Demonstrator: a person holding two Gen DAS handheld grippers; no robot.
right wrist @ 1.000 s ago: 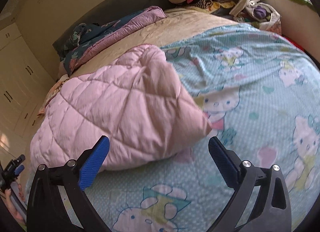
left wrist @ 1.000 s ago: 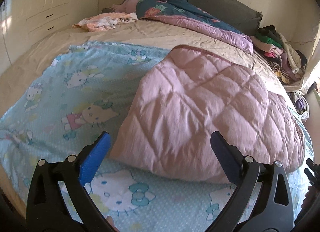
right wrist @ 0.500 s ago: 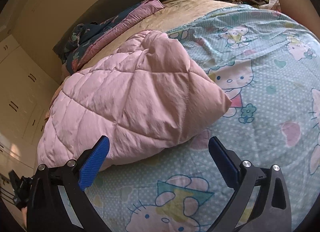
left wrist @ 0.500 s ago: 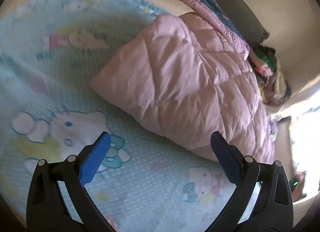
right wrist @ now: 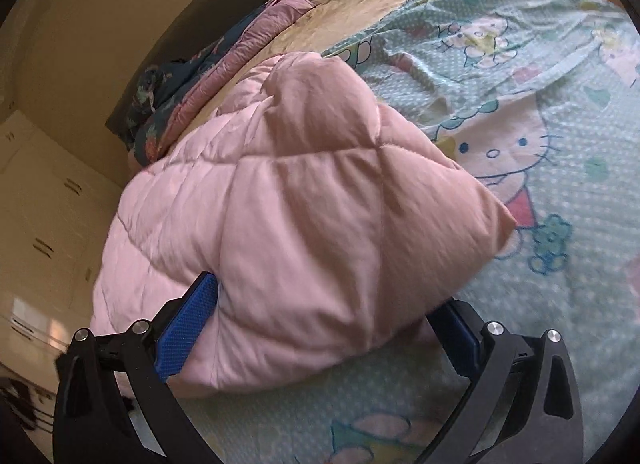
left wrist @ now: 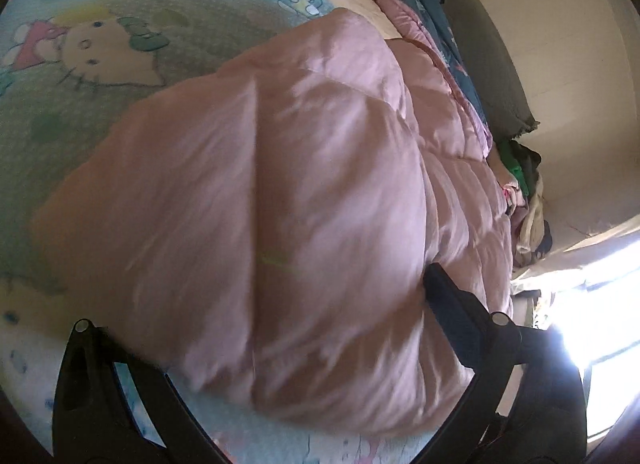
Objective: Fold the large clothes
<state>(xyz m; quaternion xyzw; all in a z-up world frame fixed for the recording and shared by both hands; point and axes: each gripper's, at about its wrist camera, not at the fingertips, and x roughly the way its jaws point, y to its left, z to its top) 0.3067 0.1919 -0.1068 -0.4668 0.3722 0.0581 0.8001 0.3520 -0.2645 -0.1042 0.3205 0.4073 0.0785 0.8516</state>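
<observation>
Both claws reach around the pink quilt (right wrist: 304, 224).
Left claw (left wrist: 280, 364) and right claw (right wrist: 320, 324), both released; the thick edge may slip out when they clench.

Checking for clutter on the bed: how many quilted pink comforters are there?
2. One folded pink comforter lies on the cartoon-cat sheet, between both hand-held grippers' open fingers. A second comforter, pink with a dark floral side, is bunched by the headboard. More may be hidden.

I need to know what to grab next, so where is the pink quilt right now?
The pink quilt lies folded on the cartoon-cat bedsheet, filling the centre of both wrist views, with its near edge between the open fingers of the right gripper.
</observation>
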